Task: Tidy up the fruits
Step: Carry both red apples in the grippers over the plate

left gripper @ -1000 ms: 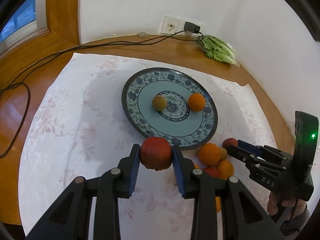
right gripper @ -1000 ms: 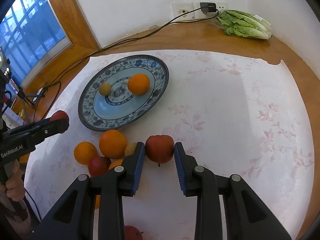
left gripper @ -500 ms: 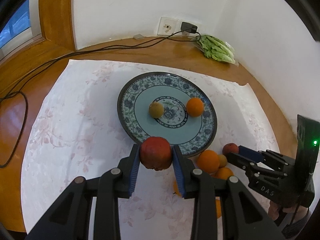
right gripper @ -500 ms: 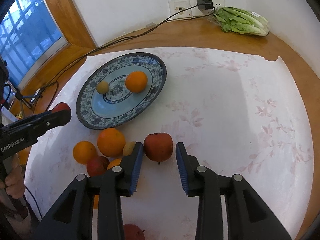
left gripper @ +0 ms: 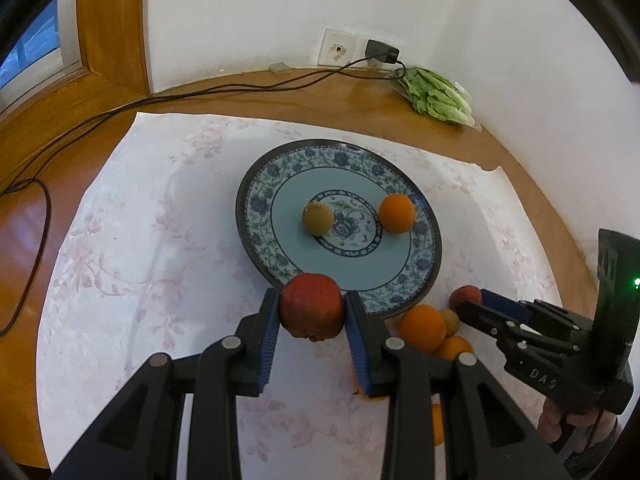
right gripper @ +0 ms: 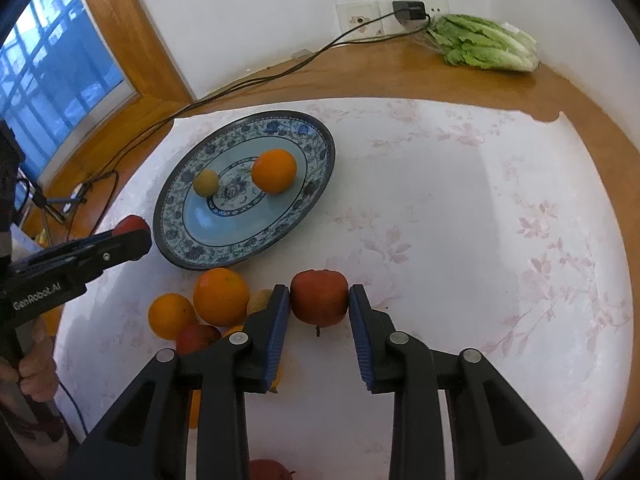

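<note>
My left gripper (left gripper: 311,312) is shut on a red apple (left gripper: 312,306) and holds it above the near rim of the blue patterned plate (left gripper: 256,188). The plate holds an orange (left gripper: 397,213) and a small brownish fruit (left gripper: 317,218). My right gripper (right gripper: 319,302) has its pads against the sides of a second red apple (right gripper: 319,297) on the cloth. A pile of oranges (right gripper: 221,297) and a small red apple (right gripper: 197,338) lies left of it. The left gripper also shows in the right wrist view (right gripper: 132,232).
A white floral cloth (right gripper: 460,208) covers the wooden table. A bag of lettuce (right gripper: 484,42) lies at the back right by the wall socket (right gripper: 356,14). A black cable (left gripper: 168,98) runs along the back and left. Another red fruit (right gripper: 266,470) lies near the front edge.
My left gripper has carried its apple forward to the plate's near rim. My right gripper's fingers have closed in on the second apple.
</note>
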`<state>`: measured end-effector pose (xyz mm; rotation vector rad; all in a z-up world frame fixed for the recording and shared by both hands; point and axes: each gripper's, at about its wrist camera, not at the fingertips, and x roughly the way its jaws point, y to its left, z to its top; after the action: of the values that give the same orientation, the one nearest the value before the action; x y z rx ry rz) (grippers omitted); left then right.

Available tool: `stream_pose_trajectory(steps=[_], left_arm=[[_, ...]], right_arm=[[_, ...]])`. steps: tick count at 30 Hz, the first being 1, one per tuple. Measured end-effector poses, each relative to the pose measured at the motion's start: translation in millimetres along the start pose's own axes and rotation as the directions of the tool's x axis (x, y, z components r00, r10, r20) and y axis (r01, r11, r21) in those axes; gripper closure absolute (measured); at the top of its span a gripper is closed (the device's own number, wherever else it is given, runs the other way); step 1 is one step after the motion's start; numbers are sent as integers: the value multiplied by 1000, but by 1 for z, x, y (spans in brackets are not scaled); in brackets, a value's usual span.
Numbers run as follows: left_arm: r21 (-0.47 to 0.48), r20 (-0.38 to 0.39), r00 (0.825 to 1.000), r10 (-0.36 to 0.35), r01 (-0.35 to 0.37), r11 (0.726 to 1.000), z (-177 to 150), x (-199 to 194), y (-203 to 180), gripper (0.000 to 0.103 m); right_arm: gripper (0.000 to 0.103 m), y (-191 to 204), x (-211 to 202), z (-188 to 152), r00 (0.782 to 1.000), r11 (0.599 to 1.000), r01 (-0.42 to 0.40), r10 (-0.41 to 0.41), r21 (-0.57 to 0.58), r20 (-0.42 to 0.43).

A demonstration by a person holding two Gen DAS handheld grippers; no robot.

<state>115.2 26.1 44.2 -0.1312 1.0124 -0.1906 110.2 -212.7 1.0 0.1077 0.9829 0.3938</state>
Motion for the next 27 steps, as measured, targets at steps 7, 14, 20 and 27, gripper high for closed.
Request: stream_pose_trajectory(steps=[7,14,20,27], left_arm=[[7,5,1000,5,-5,1000,7,3,-2,70],[22,-4,1000,-7,7,1000,17,16,-9,70],[40,-15,1000,-10,11,999,22,29,-15,70],[40,-22,1000,0,0,999,28,44,-14,70]], right_arm=[[72,5,-16,13,998,1000,-1,2,-21,57],[72,19,-11,28,997,998,-21,26,-64,78],[72,29,7,35,998,995,-30,36,-98,60],[72,32,23,45,998,992,-4,12,-125,62]])
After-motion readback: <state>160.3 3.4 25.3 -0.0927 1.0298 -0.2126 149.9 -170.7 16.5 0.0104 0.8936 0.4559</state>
